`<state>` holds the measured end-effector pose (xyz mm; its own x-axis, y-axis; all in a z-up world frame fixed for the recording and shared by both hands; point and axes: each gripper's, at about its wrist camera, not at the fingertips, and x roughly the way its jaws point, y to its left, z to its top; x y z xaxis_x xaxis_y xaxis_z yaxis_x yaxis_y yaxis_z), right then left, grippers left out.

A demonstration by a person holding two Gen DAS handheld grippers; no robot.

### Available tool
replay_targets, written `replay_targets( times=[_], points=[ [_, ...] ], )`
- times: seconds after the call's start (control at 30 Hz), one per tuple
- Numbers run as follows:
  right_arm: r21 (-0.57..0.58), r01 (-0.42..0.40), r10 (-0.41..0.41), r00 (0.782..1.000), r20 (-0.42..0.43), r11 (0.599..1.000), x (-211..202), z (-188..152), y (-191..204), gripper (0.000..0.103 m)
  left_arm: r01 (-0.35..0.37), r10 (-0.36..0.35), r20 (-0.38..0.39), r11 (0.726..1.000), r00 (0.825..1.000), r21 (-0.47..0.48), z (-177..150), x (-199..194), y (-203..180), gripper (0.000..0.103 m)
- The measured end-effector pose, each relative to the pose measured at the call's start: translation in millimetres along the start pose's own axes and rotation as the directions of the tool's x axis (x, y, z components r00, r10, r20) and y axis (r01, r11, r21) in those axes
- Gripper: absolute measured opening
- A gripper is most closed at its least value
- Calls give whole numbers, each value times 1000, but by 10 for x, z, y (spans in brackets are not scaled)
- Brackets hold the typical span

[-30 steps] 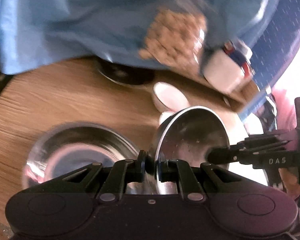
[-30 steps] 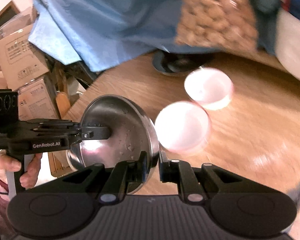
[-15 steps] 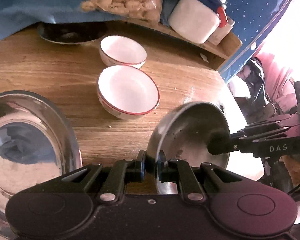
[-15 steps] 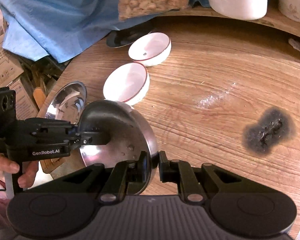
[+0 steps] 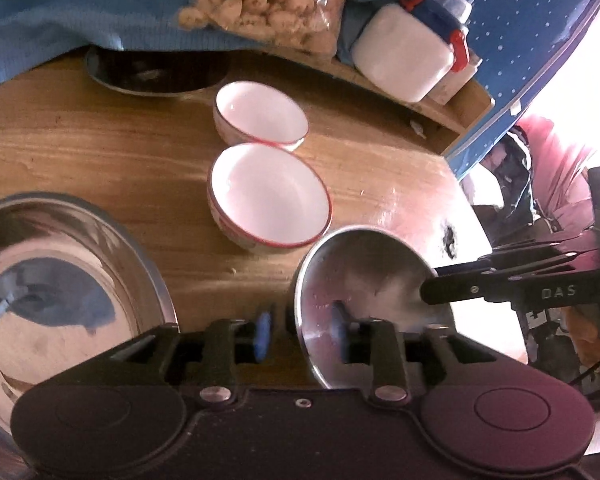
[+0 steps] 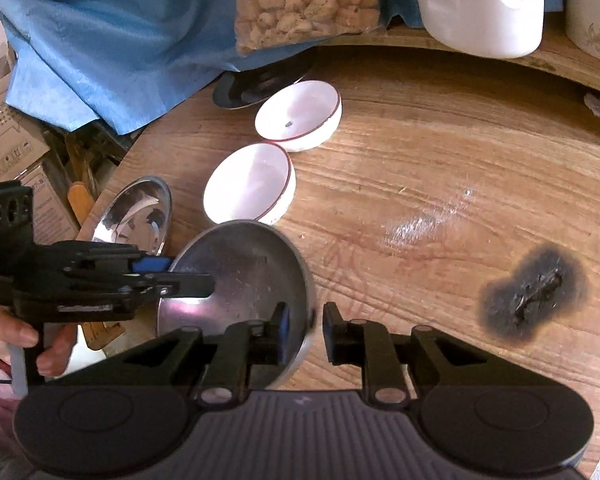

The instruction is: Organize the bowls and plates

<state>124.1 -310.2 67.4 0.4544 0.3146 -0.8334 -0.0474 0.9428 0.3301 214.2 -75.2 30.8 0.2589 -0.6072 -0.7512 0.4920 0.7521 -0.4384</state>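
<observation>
A small steel plate [image 5: 364, 284] [image 6: 244, 280] sits between both grippers near the table's front edge. My left gripper [image 5: 300, 336] is open, its fingers astride the plate's rim. My right gripper [image 6: 306, 332] is open too, its fingers either side of the rim. Two white red-rimmed bowls stand side by side: the near one [image 5: 268, 198] [image 6: 250, 184] and the far one [image 5: 260, 116] [image 6: 300, 116]. A larger steel plate [image 5: 60, 292] [image 6: 134, 216] lies to the left. A dark plate [image 5: 152, 74] [image 6: 256, 80] lies at the back, partly under blue cloth.
A blue cloth [image 6: 112, 36], a bag of pale snacks [image 6: 304, 0] and a white jug with red cap [image 6: 480, 4] crowd the back on a raised wooden ledge. A black burn mark [image 6: 536, 296] scars the wooden table [image 6: 440, 160] at right. Cardboard boxes stand beyond the left edge.
Both grippers have opened; they were shut on the small steel plate's rim. The plate has come down lower over the table, near the bowls.
</observation>
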Motion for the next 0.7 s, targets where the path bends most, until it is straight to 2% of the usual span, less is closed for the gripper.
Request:
replay_targets(
  times=[0.03, 0.07, 0.13, 0.17, 0.23, 0.27, 0.33, 0.4, 0.5, 0.6, 0.7],
  points=[
    [-18, 20, -19, 1000, 18, 1000, -22, 12, 19, 23, 2, -2, 9, 1000, 1000, -3, 9, -39, 5, 60],
    [-34, 34, -33, 999, 31, 999, -39, 33, 31, 23, 5, -5, 19, 1000, 1000, -2, 16, -77, 6, 64],
    [-62, 57, -52, 996, 76, 996, -99, 91, 63, 36, 5, -5, 44, 1000, 999, 15, 43, -182, -1, 70],
    [-73, 62, -55, 994, 96, 995, -121, 130, 79, 40, 1, -2, 55, 1000, 998, 22, 60, -231, -1, 73],
    [-98, 72, -58, 989, 138, 993, -144, 220, 112, 52, -7, 5, 91, 1000, 996, 21, 114, -333, 19, 86],
    [-109, 73, -56, 986, 156, 991, -140, 271, 119, 54, -15, 13, 116, 1000, 993, 15, 142, -387, 47, 89],
    [-128, 68, -42, 980, 194, 989, -111, 397, 154, 64, -57, 58, 170, 998, 984, -14, 226, -485, 140, 100],
    [-142, 57, -25, 975, 221, 988, -47, 536, 177, 70, -115, 126, 218, 991, 968, -63, 339, -550, 288, 100],
    [-190, 89, -36, 963, 268, 978, 107, 744, 233, 74, -170, 205, 237, 973, 950, -158, 548, -548, 580, 102],
    [-200, 93, -34, 960, 279, 975, 243, 920, 225, 80, -226, 281, 208, 941, 937, -253, 709, -481, 887, 102],
    [-184, 63, -12, 964, 266, 981, 378, 1079, 172, 88, -285, 343, 164, 911, 925, -299, 838, -365, 1125, 102]
  ],
)
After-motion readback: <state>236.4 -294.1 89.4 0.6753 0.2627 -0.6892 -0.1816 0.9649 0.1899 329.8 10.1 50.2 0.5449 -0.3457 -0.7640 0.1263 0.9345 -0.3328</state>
